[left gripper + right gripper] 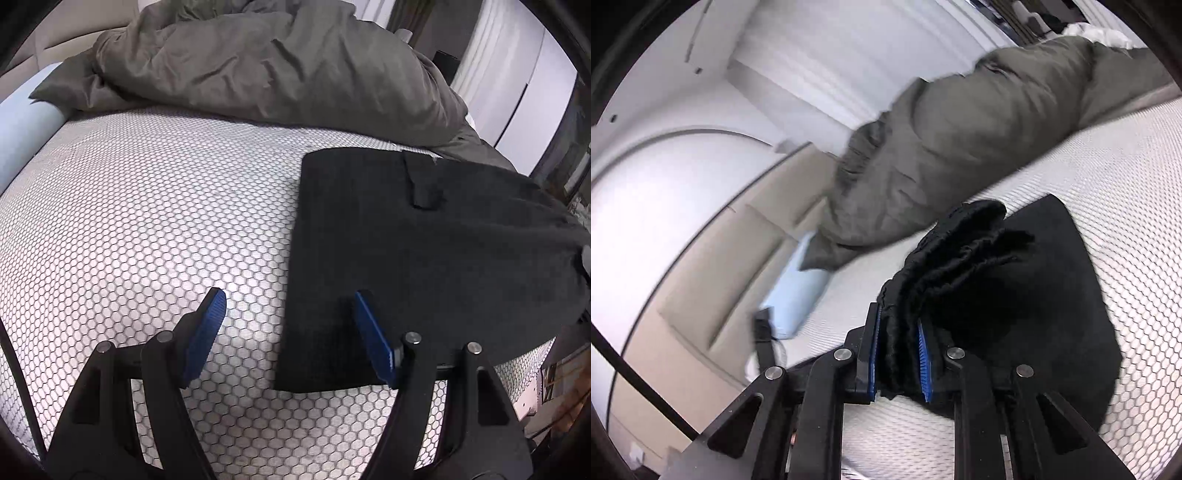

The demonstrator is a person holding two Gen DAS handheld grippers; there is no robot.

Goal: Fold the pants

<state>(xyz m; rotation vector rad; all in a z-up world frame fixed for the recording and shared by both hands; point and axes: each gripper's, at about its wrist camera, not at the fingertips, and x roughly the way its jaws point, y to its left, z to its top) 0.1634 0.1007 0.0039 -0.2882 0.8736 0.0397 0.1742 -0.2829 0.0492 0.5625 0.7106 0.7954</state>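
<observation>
- The right hand-held gripper (pixel 899 341) is clenched on a bunched, gathered edge of the black pants (pixel 1015 295); the fabric sits pressed between both blue pads (pixel 923 354).
- From that grip the pants rise off the mattress (pixel 1126 192) and drape down onto it.
- The left hand-held gripper (pixel 290 299) is released, with its jaws wide apart and nothing between them.
- Its one finger stands over the near left part of the pants (pixel 406 240); the other finger stands over bare mattress (pixel 147 221) beside the pants.
- In the left wrist view the pants lie flat on the honeycomb-patterned mattress.
- A crumpled grey duvet (pixel 258 62) lies on the mattress beyond the pants.
- A light blue pillow (pixel 26 129) lies beside the duvet, well apart from the pants.
</observation>
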